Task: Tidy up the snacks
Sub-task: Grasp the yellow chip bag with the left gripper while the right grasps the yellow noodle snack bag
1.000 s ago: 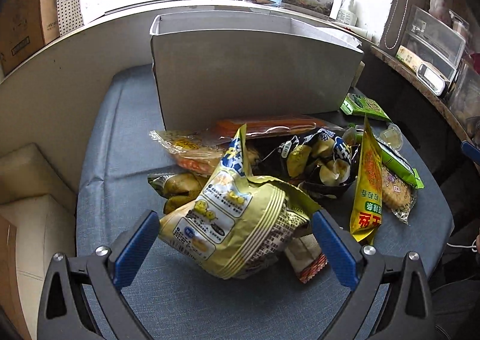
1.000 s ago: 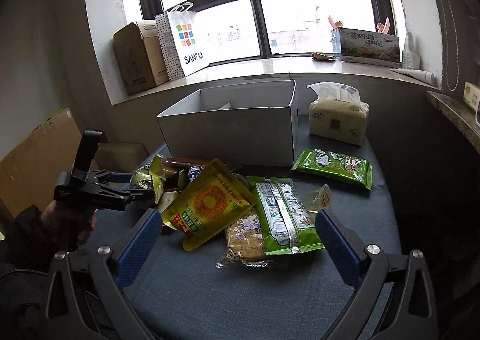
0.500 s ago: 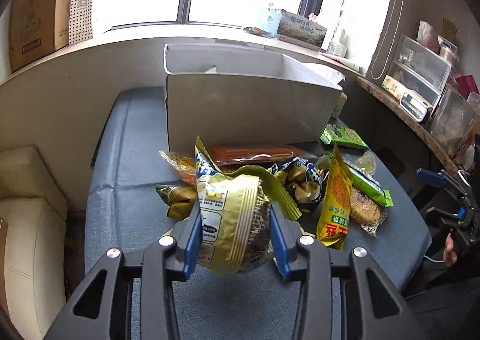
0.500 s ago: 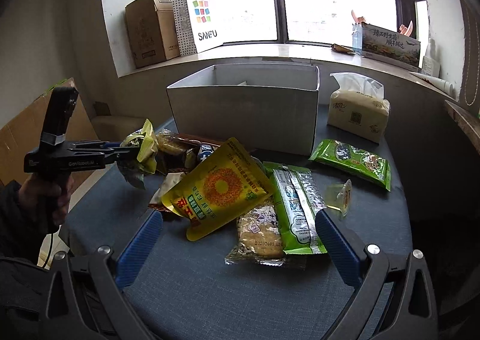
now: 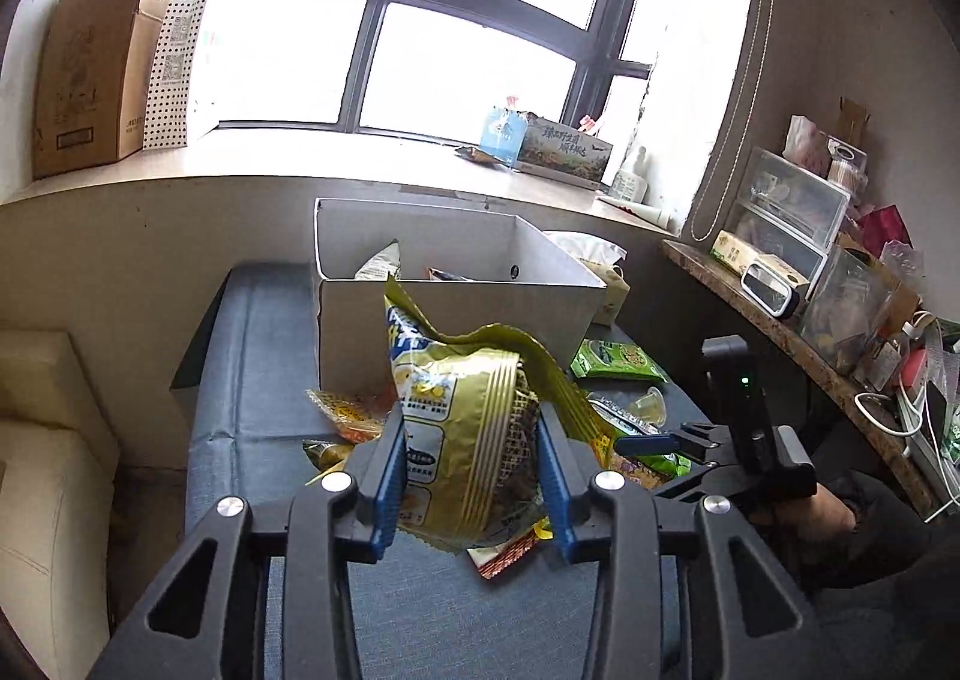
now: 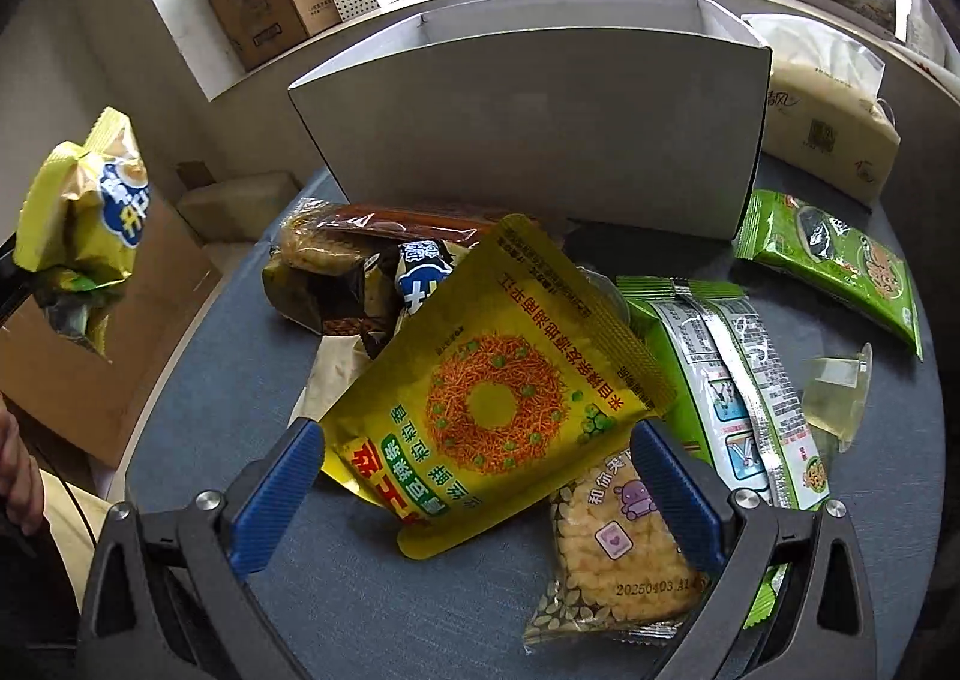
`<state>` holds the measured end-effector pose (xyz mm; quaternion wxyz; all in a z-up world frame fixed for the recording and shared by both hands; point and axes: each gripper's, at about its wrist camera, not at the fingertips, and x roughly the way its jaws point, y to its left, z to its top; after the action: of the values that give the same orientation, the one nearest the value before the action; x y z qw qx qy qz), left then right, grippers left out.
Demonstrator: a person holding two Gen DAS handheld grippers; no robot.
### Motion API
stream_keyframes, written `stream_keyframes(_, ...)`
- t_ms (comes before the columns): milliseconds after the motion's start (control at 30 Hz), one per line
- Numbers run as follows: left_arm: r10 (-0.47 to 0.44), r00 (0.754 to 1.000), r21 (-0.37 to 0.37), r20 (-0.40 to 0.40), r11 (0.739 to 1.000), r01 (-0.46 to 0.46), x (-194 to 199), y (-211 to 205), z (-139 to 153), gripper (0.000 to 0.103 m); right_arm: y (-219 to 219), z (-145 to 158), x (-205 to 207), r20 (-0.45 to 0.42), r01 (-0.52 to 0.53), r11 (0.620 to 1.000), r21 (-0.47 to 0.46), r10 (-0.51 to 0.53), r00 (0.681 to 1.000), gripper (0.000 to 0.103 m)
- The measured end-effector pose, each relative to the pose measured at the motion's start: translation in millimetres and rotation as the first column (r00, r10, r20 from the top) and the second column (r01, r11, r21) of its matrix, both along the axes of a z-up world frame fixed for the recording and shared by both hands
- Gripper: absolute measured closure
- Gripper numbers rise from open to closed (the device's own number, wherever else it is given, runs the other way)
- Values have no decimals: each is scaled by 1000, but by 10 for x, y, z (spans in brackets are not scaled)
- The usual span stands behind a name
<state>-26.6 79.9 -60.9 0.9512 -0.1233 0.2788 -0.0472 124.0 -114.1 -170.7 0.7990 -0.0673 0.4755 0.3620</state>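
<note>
A crinkled gold-yellow snack bag (image 5: 474, 380) hangs above the blue table (image 5: 252, 380). My left gripper (image 5: 471, 440) is closing on it, both blue pads pressing its sides. The same bag (image 6: 84, 212) shows at the left edge of the right wrist view. The white box (image 5: 456, 320) stands open just behind it, with some packets inside. My right gripper (image 6: 477, 440) is open and low over the table, its fingers either side of a flat yellow pouch (image 6: 498, 398) printed with an orange ring. That pouch lies on the snack pile, untouched by the pads.
Around the pouch lie a rice cracker pack (image 6: 618, 542), green packets (image 6: 720, 380) (image 6: 834, 260), a jelly cup (image 6: 837, 386) and dark wrapped snacks (image 6: 360, 284). A tissue pack (image 6: 828, 122) sits right of the box. Cardboard boxes stand on the windowsill; a cluttered shelf runs along the right.
My left gripper went from wide open to shut on the gold bag and lifted it off the pile. My right gripper moved down and in toward the yellow pouch.
</note>
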Motion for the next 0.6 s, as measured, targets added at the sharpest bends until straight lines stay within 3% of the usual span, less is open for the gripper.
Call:
stream_keyframes(67, 4, 1000, -10, 1, 1000, -4, -16, 23, -9, 60, 78, -74, 67, -20, 16, 1000, -13, -16, 1000, 0)
stream_keyframes(267, -2, 1000, -24, -6, 1000, 2, -13, 5, -74, 60, 222, -157, 84, 27, 36, 999, -37, -35, 999, 0)
stream_keyframes(300, -4, 1000, -28, -7, 1000, 4, -9, 1, -87, 60, 232, -167, 73, 30, 28, 999, -38, -26, 999, 4)
stream_keyframes(333, -7, 1000, -33, -9, 999, 6, -3, -6, -97, 60, 232, -195, 74, 10, 6, 1000, -27, -6, 1000, 14)
stream_keyframes(367, -10, 1000, -34, -9, 999, 9, 2, -20, -105, 60, 222, -206, 54, 4, -13, 1000, -19, 13, 1000, 43)
stream_keyframes(400, -14, 1000, -34, -11, 999, 14, 1, -38, -112, 60, 231, -187, 30, 30, -27, 999, -33, 28, 999, 67)
stream_keyframes(433, -18, 1000, -34, -11, 999, 18, -1, -53, -118, 60, 230, -220, 12, -6, -44, 999, -16, 44, 999, 73)
stream_keyframes(500, -25, 1000, -30, -11, 999, 25, -1, -73, -123, 60, 191, -262, 14, -59, -49, 998, 37, 51, 997, 76)
stream_keyframes(600, -25, 1000, -32, -11, 999, 25, -8, -62, -112, 60, 97, -182, -72, -41, -62, 995, 79, 65, 997, 77)
